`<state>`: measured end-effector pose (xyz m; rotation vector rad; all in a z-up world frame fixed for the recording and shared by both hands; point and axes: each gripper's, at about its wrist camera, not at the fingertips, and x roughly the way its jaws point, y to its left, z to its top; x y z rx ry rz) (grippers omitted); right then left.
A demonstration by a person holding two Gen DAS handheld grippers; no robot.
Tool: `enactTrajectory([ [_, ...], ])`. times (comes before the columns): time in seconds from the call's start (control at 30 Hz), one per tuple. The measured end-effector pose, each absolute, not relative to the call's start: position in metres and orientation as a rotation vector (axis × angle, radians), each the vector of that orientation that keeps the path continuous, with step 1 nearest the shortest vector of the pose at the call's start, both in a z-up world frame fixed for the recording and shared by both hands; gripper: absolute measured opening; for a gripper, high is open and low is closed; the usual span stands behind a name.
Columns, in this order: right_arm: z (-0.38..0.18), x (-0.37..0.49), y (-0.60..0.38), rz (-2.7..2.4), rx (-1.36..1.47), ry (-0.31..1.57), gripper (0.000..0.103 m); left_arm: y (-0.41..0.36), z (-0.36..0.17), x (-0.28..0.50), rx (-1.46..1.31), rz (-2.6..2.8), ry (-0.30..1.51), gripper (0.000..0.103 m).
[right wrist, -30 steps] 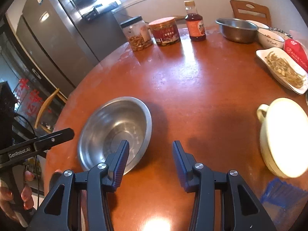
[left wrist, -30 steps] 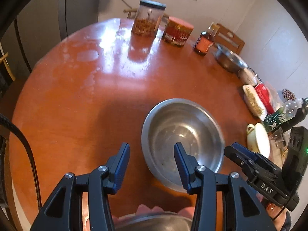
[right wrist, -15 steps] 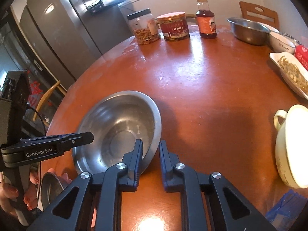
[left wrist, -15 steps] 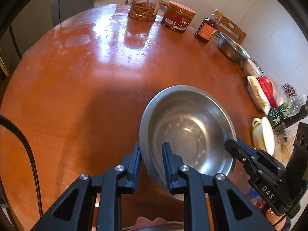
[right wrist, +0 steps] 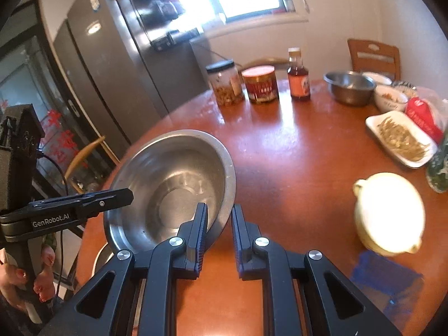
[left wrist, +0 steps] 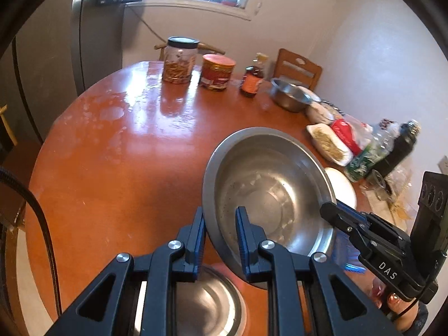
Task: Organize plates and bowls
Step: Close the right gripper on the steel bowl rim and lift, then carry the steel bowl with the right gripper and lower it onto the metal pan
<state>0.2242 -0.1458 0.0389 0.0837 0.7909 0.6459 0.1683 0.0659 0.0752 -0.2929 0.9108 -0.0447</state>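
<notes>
Nearest me, my left tool (left wrist: 219, 233) and right tool (right wrist: 219, 231) each pinch opposite rims of the round, dull steel bowl (left wrist: 268, 193), tilted, its rim between the ribbed blue pads. Below it sits a second steel bowl (left wrist: 207, 305) at the glossy round wooden desk (left wrist: 117, 162) edge. Farther back stand a smaller steel bowl (right wrist: 348, 86) and jars (right wrist: 243, 85).

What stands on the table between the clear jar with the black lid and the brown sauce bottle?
A red can with a pale lid stands between the jar and the bottle, in one row along the far table edge. Both wrist views show it.
</notes>
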Motion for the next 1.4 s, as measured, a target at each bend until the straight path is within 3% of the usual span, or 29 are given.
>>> enactTrajectory([
  [0.27, 0.040, 0.164, -0.190, 0.624, 0.045, 0.783, 0.018, 0.019, 0.069, 0.116, -0.245, -0.103, 0.919, 0.022],
  [0.6, 0.003, 0.117, -0.229, 0.624, 0.020, 0.876, 0.020, -0.026, 0.018, 0.083, -0.167, -0.108, 1.058, 0.022],
  [1.07, -0.041, 0.122, -0.246, 0.603, 0.034, 0.998, 0.020, -0.045, -0.015, 0.084, -0.115, -0.113, 1.155, 0.022],
  [1.4, -0.042, 0.129, -0.246, 0.597, 0.039, 0.998, 0.021, -0.052, -0.023, 0.097, -0.117, -0.128, 1.169, 0.022],
])
